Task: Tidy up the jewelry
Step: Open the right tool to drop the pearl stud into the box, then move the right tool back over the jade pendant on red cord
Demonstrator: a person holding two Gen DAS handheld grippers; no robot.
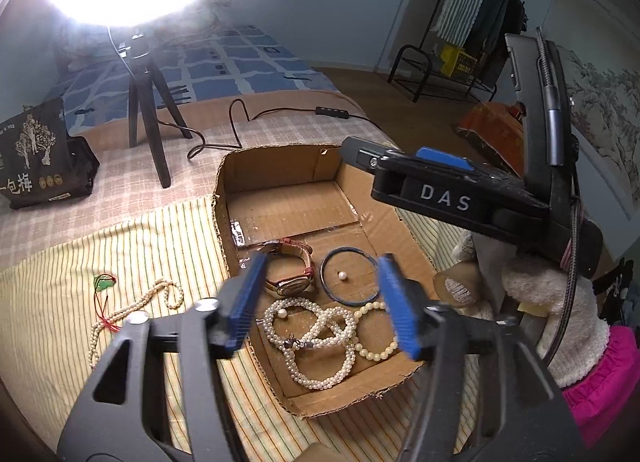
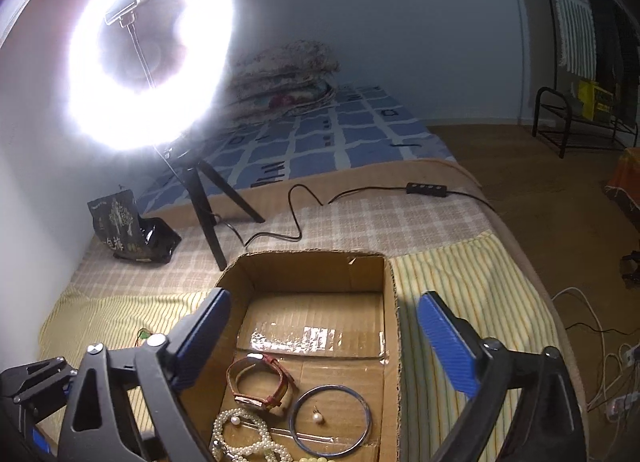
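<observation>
An open cardboard box (image 1: pixel 280 166) (image 2: pixel 316 274) lies on the bed. Inside it are a red-strap watch (image 1: pixel 290 268) (image 2: pixel 260 382), a dark bangle (image 1: pixel 350 276) (image 2: pixel 331 420) ringing a small pearl earring (image 1: pixel 341 275) (image 2: pixel 317 417), and white pearl bracelets (image 1: pixel 316 338) (image 2: pixel 244 438). A pearl necklace (image 1: pixel 132 310) and a green pendant on a red cord (image 1: pixel 105 284) lie on the striped cloth left of the box. My left gripper (image 1: pixel 320 298) is open and empty above the box's near end. My right gripper (image 2: pixel 324 338) is open and empty above the box; its body shows in the left wrist view (image 1: pixel 440 190).
A ring light on a tripod (image 2: pixel 152 50) (image 1: pixel 148 110) stands behind the box, its cable (image 2: pixel 296 218) trailing across the plaid blanket. A black snack bag (image 1: pixel 36 158) (image 2: pixel 128 226) sits at the back left. The bed edge drops off to the right (image 2: pixel 532 262).
</observation>
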